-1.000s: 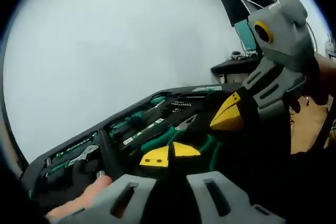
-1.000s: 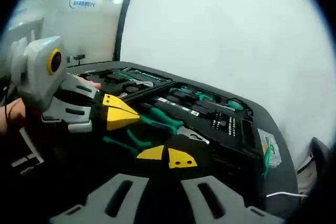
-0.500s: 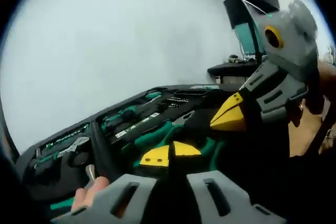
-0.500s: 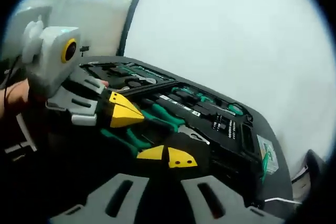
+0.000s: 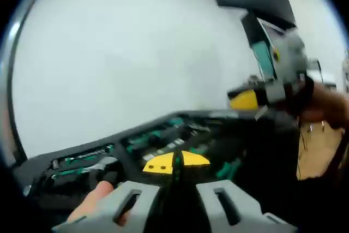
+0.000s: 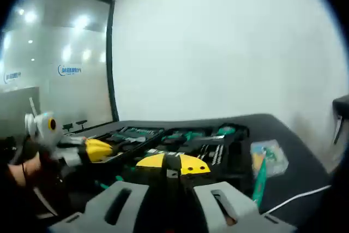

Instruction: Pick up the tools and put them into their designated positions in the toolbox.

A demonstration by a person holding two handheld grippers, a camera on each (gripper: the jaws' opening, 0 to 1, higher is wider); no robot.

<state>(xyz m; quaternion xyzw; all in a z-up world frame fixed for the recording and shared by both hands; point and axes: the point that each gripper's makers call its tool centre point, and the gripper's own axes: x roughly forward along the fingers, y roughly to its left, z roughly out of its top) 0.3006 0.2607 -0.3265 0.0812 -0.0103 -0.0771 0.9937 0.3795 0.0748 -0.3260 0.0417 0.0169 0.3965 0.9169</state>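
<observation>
An open black toolbox (image 5: 136, 130) lies low across the left gripper view, with green-handled tools (image 5: 163, 136) seated in its slots. My left gripper (image 5: 175, 162) is shut just above it, yellow tips together and nothing between them. The right gripper (image 5: 245, 100) hangs blurred at the upper right, held by a hand. In the right gripper view the toolbox (image 6: 234, 135) and its green tools (image 6: 188, 135) sit ahead of my right gripper (image 6: 173, 163), which is shut and empty. The left gripper (image 6: 98, 149) is at the left over the box.
A black table (image 6: 297, 151) carries the box. On it to the right lie a small printed packet (image 6: 263, 154), a green tool (image 6: 258, 178) and a white cable (image 6: 294, 197). A fingertip (image 5: 98, 197) shows beside my left jaws. White wall stands behind.
Both views have lifted and pulled back from the toolbox. The two grippers have drawn apart; each now looks smaller and farther off in the other's view. Both stay shut.
</observation>
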